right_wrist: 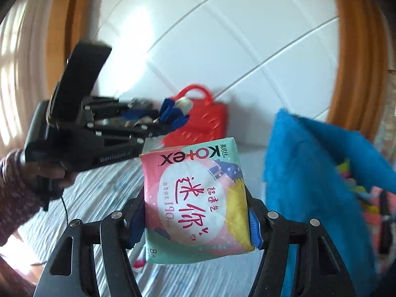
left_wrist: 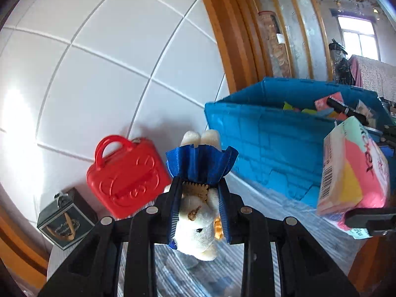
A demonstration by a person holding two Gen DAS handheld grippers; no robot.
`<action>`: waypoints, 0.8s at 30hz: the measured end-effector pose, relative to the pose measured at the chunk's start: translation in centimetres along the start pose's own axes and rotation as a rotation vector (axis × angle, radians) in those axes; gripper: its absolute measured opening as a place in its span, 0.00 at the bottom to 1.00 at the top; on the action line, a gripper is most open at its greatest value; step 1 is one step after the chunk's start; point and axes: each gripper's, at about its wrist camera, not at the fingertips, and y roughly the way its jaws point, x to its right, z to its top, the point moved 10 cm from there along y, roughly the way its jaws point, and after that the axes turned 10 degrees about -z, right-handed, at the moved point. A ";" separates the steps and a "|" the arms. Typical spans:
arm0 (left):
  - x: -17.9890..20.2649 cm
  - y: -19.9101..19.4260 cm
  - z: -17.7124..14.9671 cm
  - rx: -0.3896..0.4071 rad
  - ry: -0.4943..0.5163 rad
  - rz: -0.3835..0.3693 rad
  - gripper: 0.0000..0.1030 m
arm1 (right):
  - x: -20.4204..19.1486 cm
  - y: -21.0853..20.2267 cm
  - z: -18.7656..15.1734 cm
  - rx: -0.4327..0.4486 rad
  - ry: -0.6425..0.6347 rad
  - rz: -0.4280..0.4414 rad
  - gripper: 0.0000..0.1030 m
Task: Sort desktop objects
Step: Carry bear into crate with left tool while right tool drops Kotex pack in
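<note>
While your left gripper (left_wrist: 199, 193) pinches the plush toy (left_wrist: 198, 232) and your right gripper (right_wrist: 195, 212) clamps the pad pack (right_wrist: 198, 205), carry both to the blue crate (left_wrist: 267, 136) ahead-right, then release.

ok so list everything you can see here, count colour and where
plush toy: 1, white with a blue satin skirt, clamped upside down in the left hand-held gripper
pad packet: 1, pink, mint and yellow, clamped in the right hand-held gripper
toy handbag: 1, red, against the wall tiles
small box: 1, dark, left of the handbag
crate: 1, blue, on the right, colourful items and a black marker inside
table cover: 1, pale striped, under it all
wall tiles: many, white, behind
left hand-held gripper: 1, black, blue pads, shut on the toy
right hand-held gripper: 1, black, shut on the packet
hand: 1, knit sleeve, holding the left gripper
</note>
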 end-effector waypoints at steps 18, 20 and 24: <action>21.2 2.2 16.3 0.155 0.125 -0.095 0.27 | 22.3 -14.5 1.5 0.178 0.232 -0.384 0.63; 23.3 2.7 17.2 0.160 0.128 -0.090 0.27 | 25.0 -15.1 1.4 0.188 0.253 -0.383 0.63; 26.1 4.9 19.0 0.145 0.128 -0.077 0.27 | 29.9 -15.4 1.4 0.189 0.294 -0.379 0.63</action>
